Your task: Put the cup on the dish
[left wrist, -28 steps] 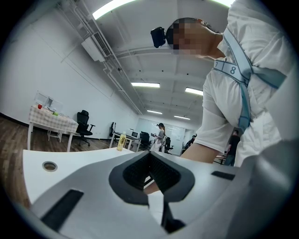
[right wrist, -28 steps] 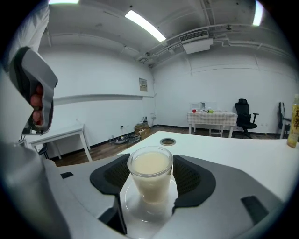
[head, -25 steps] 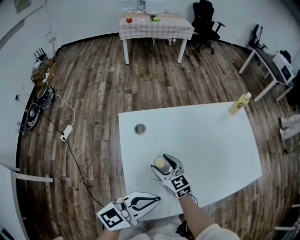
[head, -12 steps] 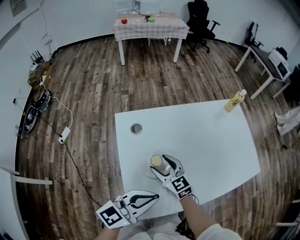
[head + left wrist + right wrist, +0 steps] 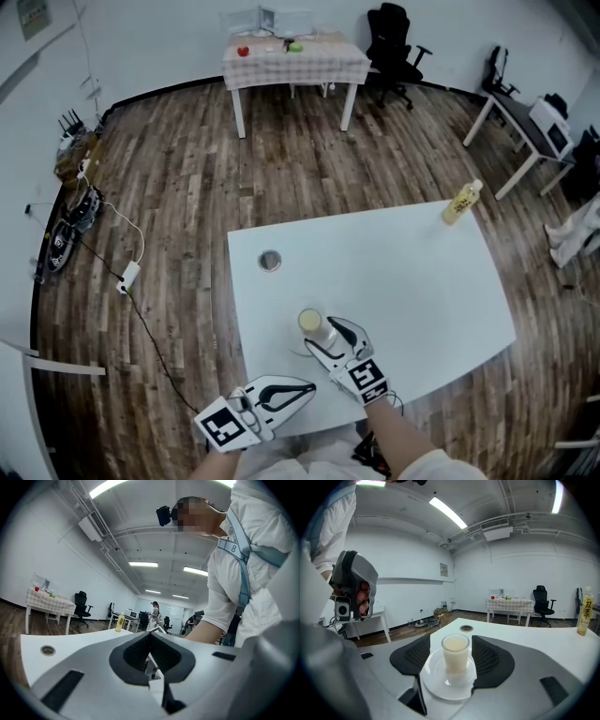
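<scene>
Cup (image 5: 455, 656) upright at centre of dish (image 5: 440, 688), on desk (image 5: 403, 272). Right gripper (image 5: 450, 649) jaws released, flanking cup, apparently clear of it. Left gripper (image 5: 150, 654) jaws clenched, empty. Placement judged complete; next, withdraw straight back from cup, avoiding dish.

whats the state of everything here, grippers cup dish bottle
cup: upright, filled with pale liquid, standing on the dish
dish: lying flat, holding the cup
right gripper: open, one jaw on either side of the cup
left gripper: shut, empty
bottle: upright, far from the cup
</scene>
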`<control>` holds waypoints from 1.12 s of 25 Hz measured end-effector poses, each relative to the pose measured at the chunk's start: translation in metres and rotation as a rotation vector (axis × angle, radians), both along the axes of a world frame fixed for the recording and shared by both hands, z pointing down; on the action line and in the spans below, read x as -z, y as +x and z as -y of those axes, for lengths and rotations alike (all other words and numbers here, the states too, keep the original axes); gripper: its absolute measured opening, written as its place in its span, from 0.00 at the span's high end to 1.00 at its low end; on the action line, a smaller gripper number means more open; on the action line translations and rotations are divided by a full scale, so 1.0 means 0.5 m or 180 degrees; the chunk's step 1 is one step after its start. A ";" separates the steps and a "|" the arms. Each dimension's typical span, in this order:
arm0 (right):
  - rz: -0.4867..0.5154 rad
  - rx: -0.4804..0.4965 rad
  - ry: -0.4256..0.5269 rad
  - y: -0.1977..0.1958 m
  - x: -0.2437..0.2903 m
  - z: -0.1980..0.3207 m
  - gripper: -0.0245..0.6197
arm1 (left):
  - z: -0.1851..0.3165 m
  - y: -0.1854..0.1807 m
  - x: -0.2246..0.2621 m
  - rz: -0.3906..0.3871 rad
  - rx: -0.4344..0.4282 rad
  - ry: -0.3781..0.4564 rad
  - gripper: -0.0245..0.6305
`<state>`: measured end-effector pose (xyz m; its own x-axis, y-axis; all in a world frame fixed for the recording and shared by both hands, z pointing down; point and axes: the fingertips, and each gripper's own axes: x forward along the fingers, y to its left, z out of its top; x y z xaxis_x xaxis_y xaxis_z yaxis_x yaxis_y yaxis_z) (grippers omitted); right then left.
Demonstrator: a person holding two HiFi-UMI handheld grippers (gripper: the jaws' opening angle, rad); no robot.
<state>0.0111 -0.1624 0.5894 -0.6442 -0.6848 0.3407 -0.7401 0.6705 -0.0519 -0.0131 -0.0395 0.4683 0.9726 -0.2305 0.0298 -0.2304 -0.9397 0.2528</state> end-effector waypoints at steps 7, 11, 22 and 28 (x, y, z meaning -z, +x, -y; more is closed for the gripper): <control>-0.0003 -0.0041 0.0157 0.022 0.032 -0.020 0.64 | 0.002 -0.012 0.002 -0.0005 0.0048 0.0023 0.96; -0.0028 -0.0118 0.0271 0.032 0.064 -0.032 0.87 | 0.000 -0.017 0.007 0.0007 0.0060 0.0035 0.96; 0.0065 -0.0231 0.0314 0.065 0.133 -0.083 0.91 | -0.009 -0.018 0.015 0.0031 0.0050 0.0062 0.96; 0.0096 -0.0280 0.0394 0.079 0.170 -0.112 0.91 | -0.010 -0.028 0.013 0.0066 0.0070 0.0091 0.96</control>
<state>0.0503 -0.1065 0.5045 -0.5885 -0.7747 0.2314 -0.7957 0.6057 0.0041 -0.0271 -0.0344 0.4619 0.9665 -0.2529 0.0430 -0.2560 -0.9411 0.2208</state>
